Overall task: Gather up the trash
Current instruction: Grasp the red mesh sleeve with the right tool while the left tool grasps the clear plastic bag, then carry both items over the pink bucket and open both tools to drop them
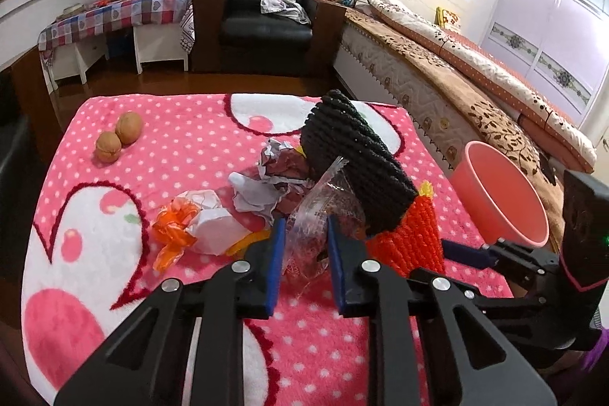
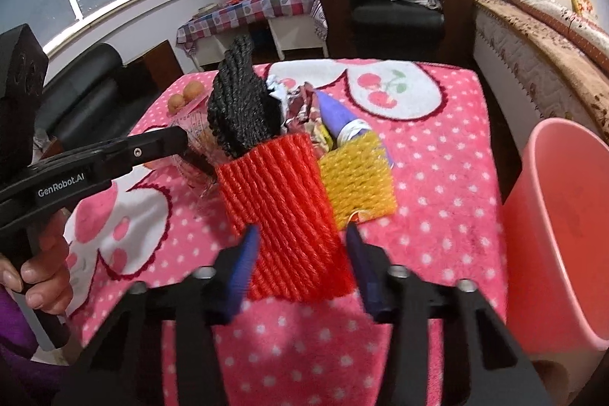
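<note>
Home bedroom: a bed (image 1: 475,78) with quilted mattress and folded bedding along the wall, black leather armchair (image 1: 266,14) with clothes dumped on it, wardrobe doors (image 1: 548,37), checked-cloth side table (image 1: 114,14), pink cherry-print blanket (image 1: 182,147) over the worktop.

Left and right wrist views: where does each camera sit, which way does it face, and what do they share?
Left wrist: sits on the left hand-held gripper, looks down over the pink blanket toward the armchair; its fingers flank a clear wrapper; the right hand-held gripper enters at right.
Right wrist: sits on the right hand-held gripper, faces the same way; its fingers flank the red net; the left hand-held gripper and a hand show at left.
Shared: red net, black net, pink bin, armchair.
</note>
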### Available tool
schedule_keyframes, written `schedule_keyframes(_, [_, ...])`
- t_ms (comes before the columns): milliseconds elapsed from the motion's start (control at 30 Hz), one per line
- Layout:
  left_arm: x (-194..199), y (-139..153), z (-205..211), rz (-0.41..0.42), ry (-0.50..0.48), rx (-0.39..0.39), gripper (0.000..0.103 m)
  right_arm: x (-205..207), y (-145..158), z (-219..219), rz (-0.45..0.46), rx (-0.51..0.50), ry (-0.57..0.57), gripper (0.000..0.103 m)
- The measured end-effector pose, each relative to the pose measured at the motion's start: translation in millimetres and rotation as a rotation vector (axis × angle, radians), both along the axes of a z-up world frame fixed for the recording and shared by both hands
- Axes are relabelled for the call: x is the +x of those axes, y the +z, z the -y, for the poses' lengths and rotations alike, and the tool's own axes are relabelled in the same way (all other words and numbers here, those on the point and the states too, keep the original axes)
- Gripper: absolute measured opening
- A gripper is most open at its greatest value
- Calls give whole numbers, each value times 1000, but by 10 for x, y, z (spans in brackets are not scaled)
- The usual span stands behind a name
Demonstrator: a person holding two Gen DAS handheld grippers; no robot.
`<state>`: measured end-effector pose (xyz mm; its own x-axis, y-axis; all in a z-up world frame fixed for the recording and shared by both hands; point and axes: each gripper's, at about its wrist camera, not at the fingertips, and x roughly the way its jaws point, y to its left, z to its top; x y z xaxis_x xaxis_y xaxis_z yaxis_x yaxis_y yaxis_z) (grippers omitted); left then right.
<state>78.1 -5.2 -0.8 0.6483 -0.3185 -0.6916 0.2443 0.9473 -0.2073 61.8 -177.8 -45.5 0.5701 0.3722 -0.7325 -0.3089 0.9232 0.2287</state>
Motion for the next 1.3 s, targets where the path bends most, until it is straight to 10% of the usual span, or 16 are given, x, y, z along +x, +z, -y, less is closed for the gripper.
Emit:
schedule_keyframes(167, [-83, 62, -64, 9, 22, -18, 21, -57, 39, 13, 1, 30, 14, 13])
schedule_keyframes(700, [-538, 438, -262, 73, 63, -54, 21, -337, 474, 262, 141, 50, -76, 12])
schedule_keyframes(1300, [-533, 839, 613, 149, -87, -121, 21, -615, 701, 1055, 219, 25, -280, 13])
